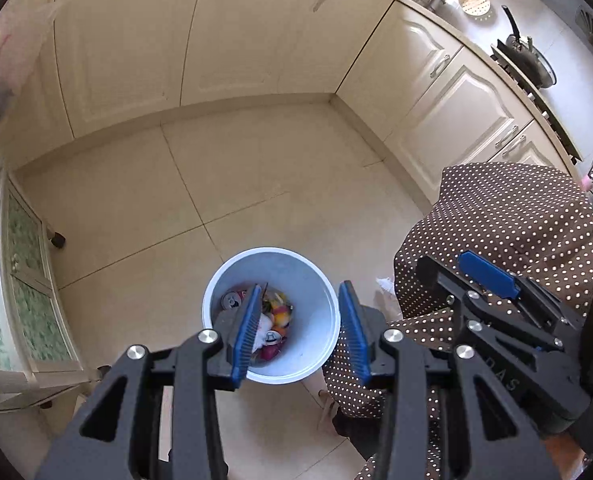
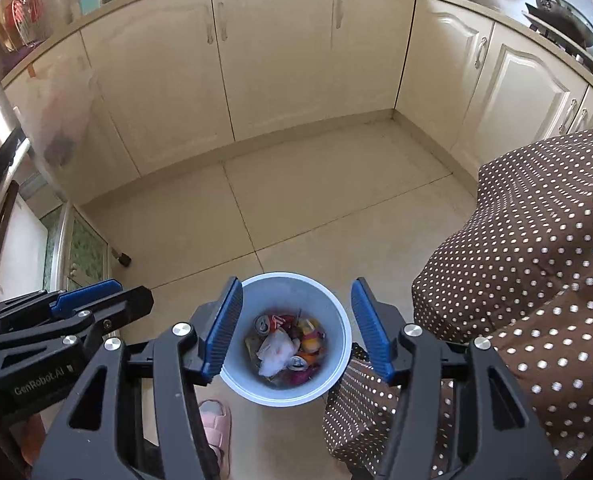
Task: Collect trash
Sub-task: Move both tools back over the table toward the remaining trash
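Both wrist views look steeply down at a round pale-blue plastic waste bin [image 2: 338, 364] standing on the cream tiled kitchen floor [image 2: 316, 208], with its mouth framed between each pair of blue-padded fingers. The right gripper [image 2: 296, 328] hangs above the bin with its jaws apart and nothing between the pads; the left gripper [image 1: 300, 332] likewise stands parted and empty. The trash lies at the bottom of the bin: two crushed drink cans [image 2: 263, 323], one crumpled white wrapper [image 2: 274, 350], and a tangle of orange, yellow and pink scraps (too jumbled to count).

The step in hand appears to be a drop into the bin. To do it well, the jaws should stay wide and centred over the opening until the item is clear of the pads, then lift straight up so neither finger clips the rim.

One small white scrap [image 1: 384, 282] seems to lie on the floor beside the brown white-dotted garment [image 1: 508, 216], and may be the next pickup. One pink slipper [image 2: 216, 424] shows near the bin.
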